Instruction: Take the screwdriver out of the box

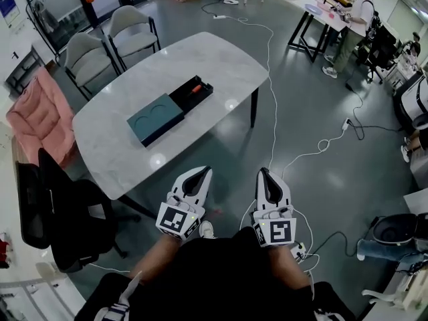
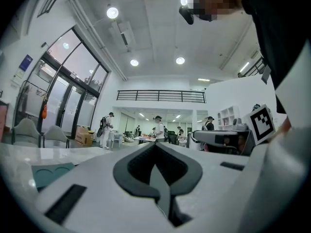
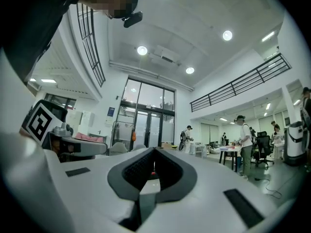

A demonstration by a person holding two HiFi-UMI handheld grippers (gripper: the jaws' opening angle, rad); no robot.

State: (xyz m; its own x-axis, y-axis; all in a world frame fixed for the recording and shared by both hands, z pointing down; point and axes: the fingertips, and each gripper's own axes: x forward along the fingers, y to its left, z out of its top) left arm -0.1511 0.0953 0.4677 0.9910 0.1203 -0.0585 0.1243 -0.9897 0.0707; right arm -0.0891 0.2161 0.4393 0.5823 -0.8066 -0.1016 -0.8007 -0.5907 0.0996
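Note:
An open box lies on the white marble table. Its black tray holds the orange-handled screwdriver, and the teal lid sits against the tray's near-left side. Both grippers hover side by side over the floor, short of the table's near edge and pointing toward it. My left gripper is shut with nothing in it, and so is my right gripper. In the left gripper view the jaws meet at the tip, with the teal lid low at the left. The right gripper also shows its tips closed.
Two grey chairs stand behind the table and a pink chair at its left. A black office chair is near my left side. White cables trail across the floor at the right. People work at a desk far right.

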